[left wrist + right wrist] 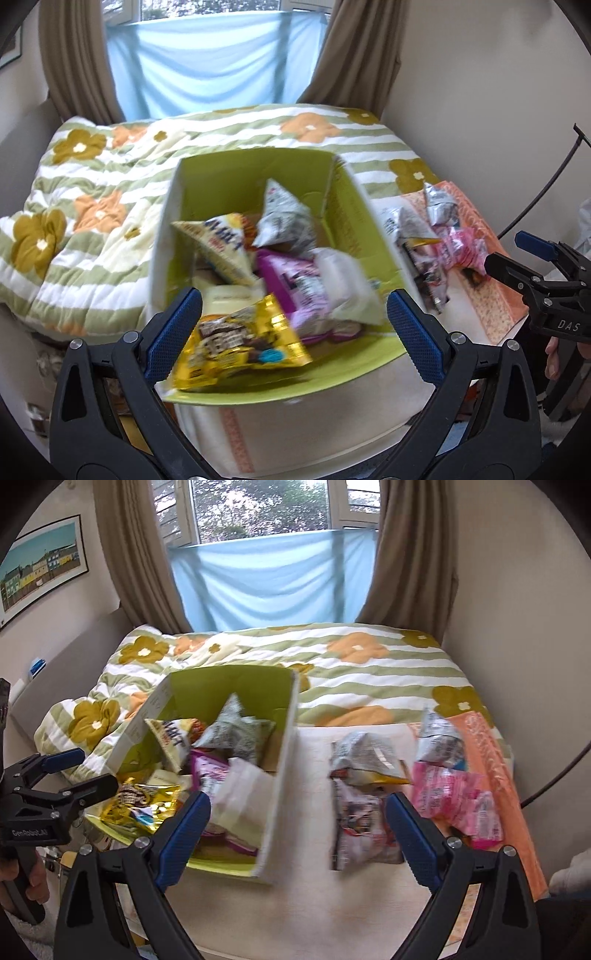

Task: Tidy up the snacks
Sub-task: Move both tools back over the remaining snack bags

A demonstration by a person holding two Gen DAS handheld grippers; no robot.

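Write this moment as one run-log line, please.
left gripper: open, over green box | right gripper: open, empty | loose snack packets: beside box

I am in a home bedroom: a bed [369, 675] under a flowered, green-striped quilt [92, 177] fills the room before me, brown curtains [140, 554] frame a window [258, 506] half covered by blue cloth [266, 579], and a framed picture [40, 565] hangs on the wall.

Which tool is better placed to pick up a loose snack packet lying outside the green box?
Right tool: open, with the white-and-red foil packet between its fingers. Left tool is over the green cardboard box.
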